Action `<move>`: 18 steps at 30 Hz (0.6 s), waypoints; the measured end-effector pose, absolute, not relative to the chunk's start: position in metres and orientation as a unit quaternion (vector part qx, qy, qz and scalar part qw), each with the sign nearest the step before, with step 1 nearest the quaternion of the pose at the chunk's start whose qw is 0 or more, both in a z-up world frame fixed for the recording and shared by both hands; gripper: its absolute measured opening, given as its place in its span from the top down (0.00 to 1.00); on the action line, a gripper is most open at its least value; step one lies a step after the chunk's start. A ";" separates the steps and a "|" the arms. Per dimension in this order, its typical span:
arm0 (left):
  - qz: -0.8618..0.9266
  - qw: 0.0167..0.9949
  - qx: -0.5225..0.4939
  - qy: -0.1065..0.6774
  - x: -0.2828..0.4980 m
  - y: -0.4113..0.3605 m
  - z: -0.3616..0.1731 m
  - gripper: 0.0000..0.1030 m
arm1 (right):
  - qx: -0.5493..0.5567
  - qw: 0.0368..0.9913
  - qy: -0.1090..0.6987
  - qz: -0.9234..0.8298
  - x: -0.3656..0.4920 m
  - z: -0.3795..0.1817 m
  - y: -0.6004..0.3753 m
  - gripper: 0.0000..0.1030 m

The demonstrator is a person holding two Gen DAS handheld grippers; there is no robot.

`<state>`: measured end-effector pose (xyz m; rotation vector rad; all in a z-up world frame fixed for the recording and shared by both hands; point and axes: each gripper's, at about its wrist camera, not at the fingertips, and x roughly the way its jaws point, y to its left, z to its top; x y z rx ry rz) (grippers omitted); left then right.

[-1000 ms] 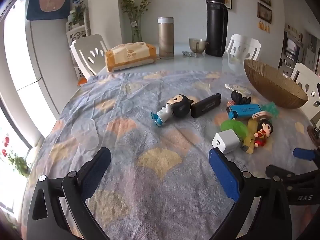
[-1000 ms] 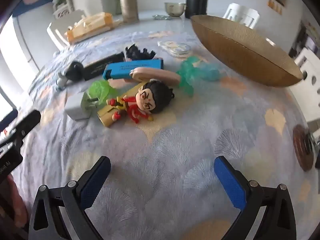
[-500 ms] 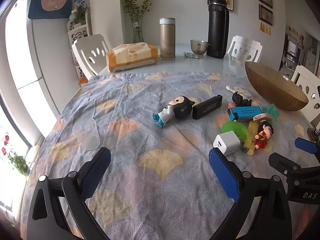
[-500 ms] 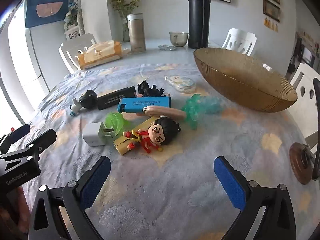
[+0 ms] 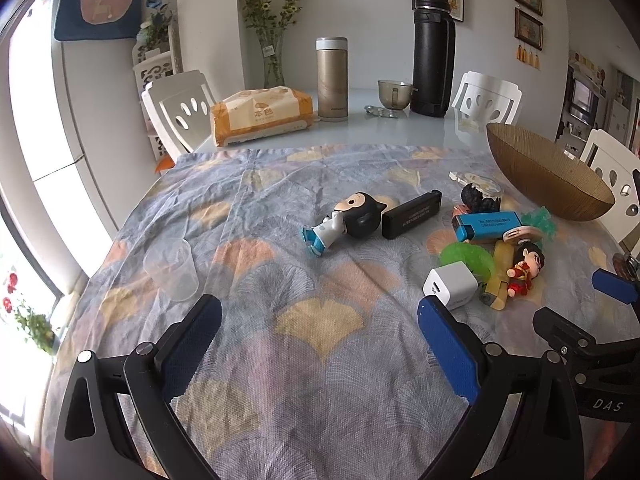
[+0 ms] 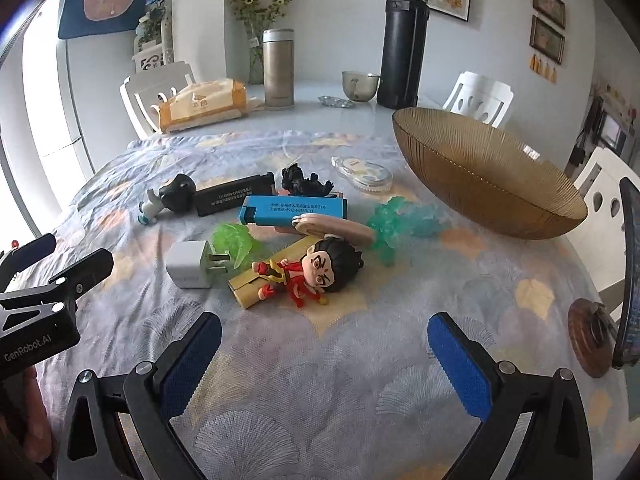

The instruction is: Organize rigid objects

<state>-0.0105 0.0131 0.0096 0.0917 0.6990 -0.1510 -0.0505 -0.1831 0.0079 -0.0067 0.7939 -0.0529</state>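
Note:
A cluster of small objects lies on the patterned cloth: a red-robed figurine [image 6: 308, 272], a white charger [image 6: 188, 264], a blue box [image 6: 292, 210], a black box [image 6: 234, 199], a black-haired robot figurine [image 5: 346, 222], a black dinosaur toy [image 6: 304, 184], green plastic pieces [image 6: 236, 242] and a clear tape case [image 6: 366, 174]. A brown glass bowl [image 6: 488, 176] stands at the right. My left gripper [image 5: 320, 344] is open and empty, near the charger [image 5: 450, 286]. My right gripper [image 6: 324, 360] is open and empty, in front of the red figurine.
A clear plastic cup [image 5: 172, 268] stands on the cloth at the left. At the back of the table are a tissue pack [image 5: 260, 114], a gold flask [image 5: 332, 78], a black thermos [image 5: 434, 52] and a small glass bowl [image 5: 394, 94]. White chairs surround the table.
Both grippers have pulled back and risen, so both views now take in more of the table and room. The objects have not moved.

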 end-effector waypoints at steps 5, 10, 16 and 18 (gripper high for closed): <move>-0.076 0.935 0.046 0.344 -0.010 0.012 0.009 0.04 | -0.004 0.922 0.387 -0.026 -0.051 0.008 -0.183 0.00; -0.076 0.934 0.046 0.345 -0.010 0.012 0.008 0.04 | -0.008 0.921 0.388 -0.026 -0.051 0.008 -0.182 0.00; -0.075 0.935 0.046 0.345 -0.010 0.012 0.007 0.04 | -0.010 0.921 0.389 -0.027 -0.052 0.009 -0.182 0.00; -0.075 0.934 0.046 0.345 -0.010 0.012 0.007 0.04 | -0.009 0.921 0.388 -0.026 -0.052 0.009 -0.182 0.00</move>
